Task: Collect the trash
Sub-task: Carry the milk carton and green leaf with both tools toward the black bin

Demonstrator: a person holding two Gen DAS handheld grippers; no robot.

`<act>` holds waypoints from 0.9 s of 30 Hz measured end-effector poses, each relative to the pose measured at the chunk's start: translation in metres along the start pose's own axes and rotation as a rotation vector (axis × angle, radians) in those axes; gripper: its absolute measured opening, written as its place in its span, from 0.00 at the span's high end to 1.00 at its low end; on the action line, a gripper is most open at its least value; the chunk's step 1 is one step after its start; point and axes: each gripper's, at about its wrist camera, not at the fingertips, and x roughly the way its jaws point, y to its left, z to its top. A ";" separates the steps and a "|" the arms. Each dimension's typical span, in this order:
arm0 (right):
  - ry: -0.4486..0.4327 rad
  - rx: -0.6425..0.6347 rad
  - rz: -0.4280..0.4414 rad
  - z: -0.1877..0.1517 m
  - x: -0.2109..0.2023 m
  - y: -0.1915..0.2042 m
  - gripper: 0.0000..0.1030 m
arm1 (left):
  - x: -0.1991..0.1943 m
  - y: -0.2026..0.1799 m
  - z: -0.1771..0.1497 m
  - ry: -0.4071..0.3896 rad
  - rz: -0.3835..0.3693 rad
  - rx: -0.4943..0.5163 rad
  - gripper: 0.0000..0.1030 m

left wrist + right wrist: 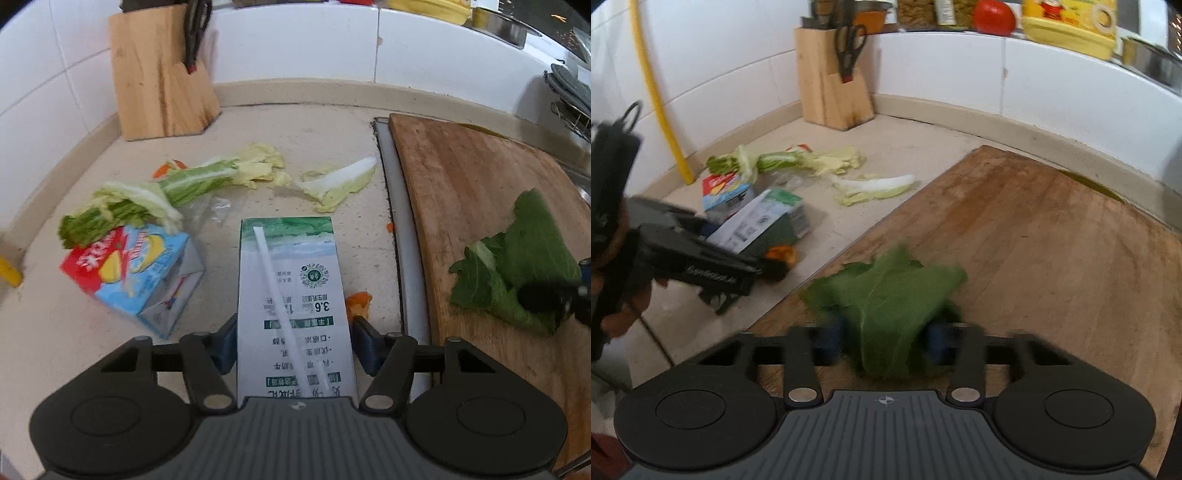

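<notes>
Boxy printed carton, crumpled leaf

Black claw frames — blue pads, silver screws.

Blurred green leaf (edges smeared) between tongs

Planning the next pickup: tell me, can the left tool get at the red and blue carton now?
Probably not yet: the left tool is occupied with the milk carton between its fingers. The red and blue carton lies close beside it, unobstructed.
</notes>
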 end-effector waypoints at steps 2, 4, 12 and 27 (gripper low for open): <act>-0.006 0.049 0.021 0.002 -0.003 -0.007 0.84 | -0.011 0.002 -0.001 -0.018 -0.015 -0.023 0.49; -0.024 0.066 0.019 0.003 -0.006 -0.009 0.86 | -0.021 0.003 -0.002 -0.040 -0.015 -0.035 0.50; -0.047 0.106 0.090 0.008 -0.013 -0.003 0.89 | -0.045 0.014 -0.010 -0.082 -0.016 -0.082 0.50; -0.006 0.033 0.059 0.008 0.002 0.050 0.89 | -0.044 0.043 -0.055 -0.021 0.015 -0.098 0.43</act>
